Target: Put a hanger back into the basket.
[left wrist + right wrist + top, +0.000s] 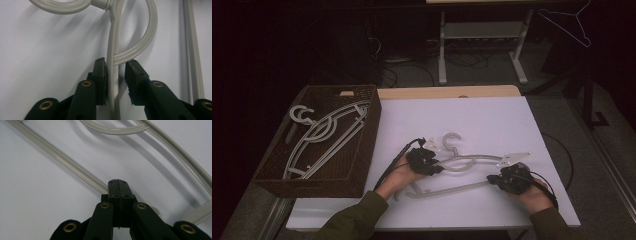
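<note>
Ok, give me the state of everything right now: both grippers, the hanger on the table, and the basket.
Left gripper: jaws open, straddling the hanger's bar.
Right gripper: jaws shut, pressed together with nothing visibly between them, beside the hanger's straight bar.
Hanger: lying flat on the white table, not lifted.
Basket: upright at the table's left, holding several hangers.

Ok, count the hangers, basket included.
4 at least: one hanger on the table; two hangers stacked in the basket, perhaps hiding more; a wire hanger hanging back right.
</note>
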